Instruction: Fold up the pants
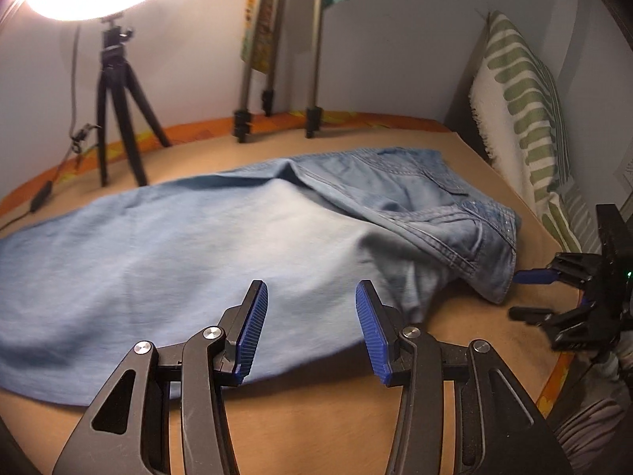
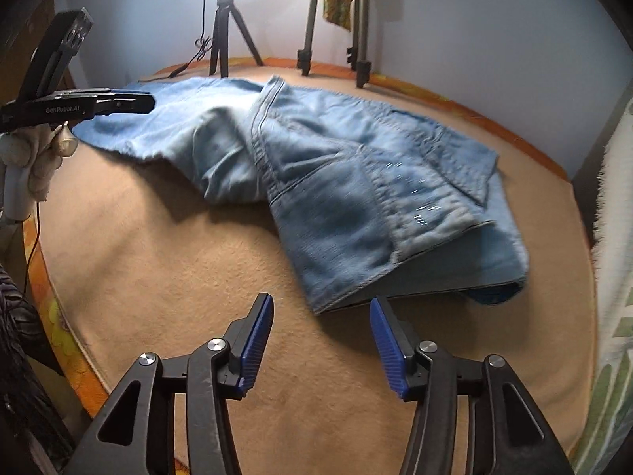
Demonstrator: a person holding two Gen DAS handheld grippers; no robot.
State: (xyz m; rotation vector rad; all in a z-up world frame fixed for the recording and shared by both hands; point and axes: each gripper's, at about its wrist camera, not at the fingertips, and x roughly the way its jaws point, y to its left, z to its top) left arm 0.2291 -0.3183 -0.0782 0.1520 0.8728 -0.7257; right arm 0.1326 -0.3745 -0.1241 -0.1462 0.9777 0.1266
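Light blue denim pants lie on a tan surface, one leg folded over the other, waistband to the right. They also show in the right wrist view. My left gripper is open and empty, hovering over the near edge of the leg fabric. My right gripper is open and empty, just short of the waistband corner. In the left wrist view the right gripper sits at the waistband edge on the right. In the right wrist view the left gripper sits over the far leg end.
A black tripod with a bright ring light and a grey tripod stand at the back wall. A green-and-white patterned pillow leans at the right. An orange patterned edge borders the tan surface.
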